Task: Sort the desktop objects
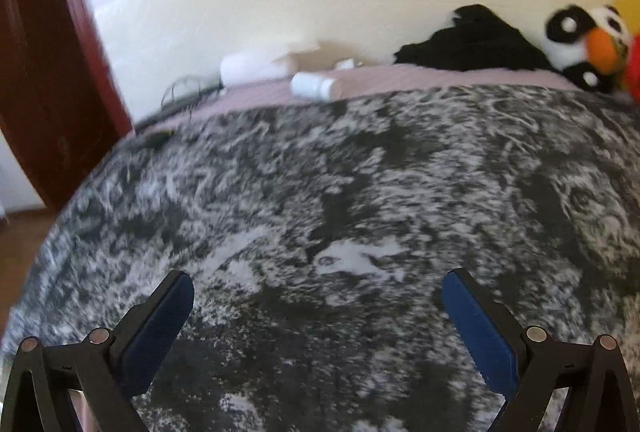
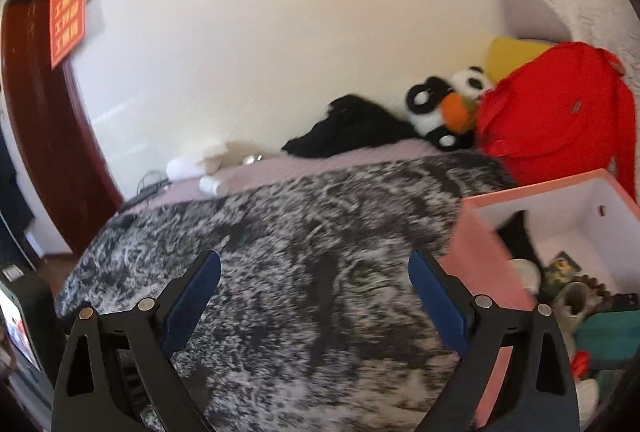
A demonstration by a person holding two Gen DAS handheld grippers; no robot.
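Observation:
My left gripper [image 1: 318, 284] is open and empty above a grey-and-white mottled blanket [image 1: 360, 192]. My right gripper [image 2: 314, 268] is also open and empty over the same blanket [image 2: 300, 232]. A pink box [image 2: 476, 252] with a white inside stands at the right and holds several small items, among them a cup [image 2: 526, 274] and a teal object [image 2: 608, 336]. A white bottle [image 1: 316, 85] lies on its side at the blanket's far edge; it also shows in the right wrist view [image 2: 212, 185].
A black cloth [image 1: 472, 44], a panda plush [image 1: 580, 40] and a red bag [image 2: 556, 120] lie against the white wall at the back right. A white roll [image 1: 248, 68] and cables [image 1: 184, 92] lie at the back left. A dark red door frame [image 1: 44, 72] stands at the left.

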